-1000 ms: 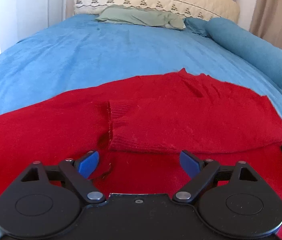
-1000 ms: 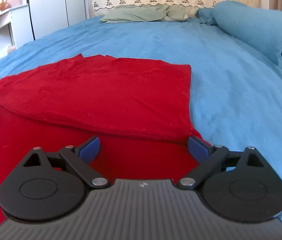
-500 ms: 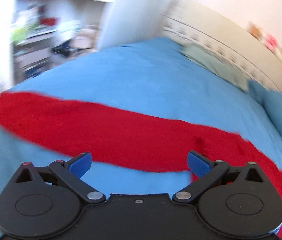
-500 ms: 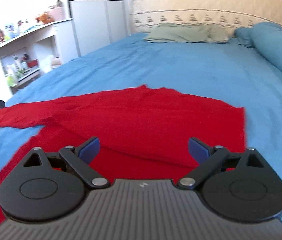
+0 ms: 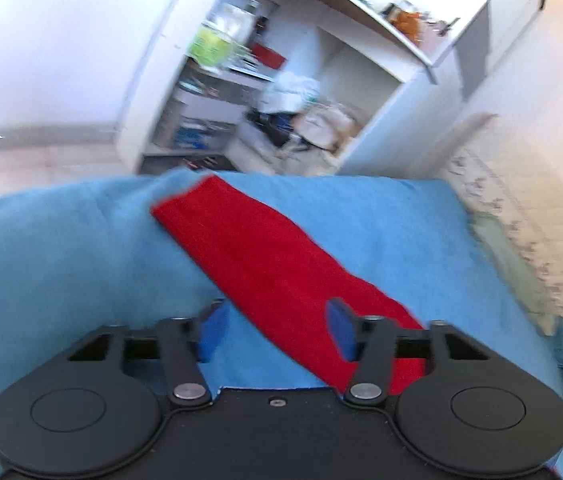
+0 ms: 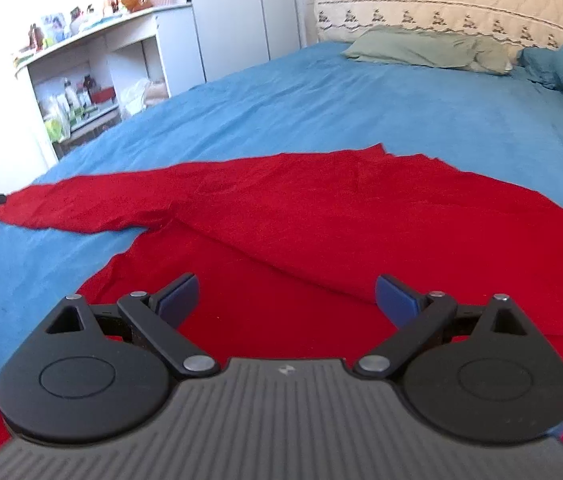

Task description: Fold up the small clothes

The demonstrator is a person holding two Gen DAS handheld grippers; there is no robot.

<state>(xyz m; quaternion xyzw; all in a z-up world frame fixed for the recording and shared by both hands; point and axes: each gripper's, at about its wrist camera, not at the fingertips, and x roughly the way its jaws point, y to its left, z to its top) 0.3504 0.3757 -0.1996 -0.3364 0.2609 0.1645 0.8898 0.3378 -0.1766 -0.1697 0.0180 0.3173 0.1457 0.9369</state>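
Red knit sweater [image 6: 321, 220] lies flat on the blue bedspread [image 6: 321, 100], one sleeve [image 5: 265, 264] stretched out far left. Left gripper [image 5: 277, 330] is closing over that sleeve without pinching it yet; right gripper [image 6: 287, 296] hovers open, empty, above the body. Sleeve-folding looks to be the step, and the next move likely needs a firm pinch before carrying it across.

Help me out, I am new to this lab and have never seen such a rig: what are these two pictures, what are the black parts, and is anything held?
Each picture comes from a camera on a hand-held two-finger gripper, looking along its fingers. The black parts with blue pads are those grippers. The right gripper is open above a red knitted sweater spread on a blue bedspread. The left gripper faces the sweater's outstretched sleeve; its jaws are closing with the sleeve between them, pads apparently not yet pressing. Nothing is held.
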